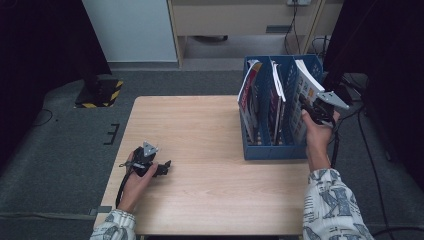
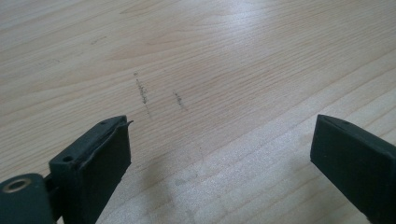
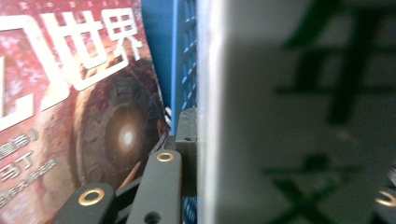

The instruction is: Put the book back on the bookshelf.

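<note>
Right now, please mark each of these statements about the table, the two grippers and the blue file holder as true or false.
1. The right gripper is closed on the white book in the rightmost compartment of the blue file holder. True.
2. The left gripper holds a red book. False: its jaws stand open with nothing between them, over the bare wooden table.
3. The file holder lies flat on its side. False: it stands upright near the table's right edge.
4. The file holder has three compartments, each with a book in it. True.
5. The red-covered book is in the leftmost compartment. True.
6. The left gripper is at the file holder. False: it is far from it, near the table's left front.
</note>
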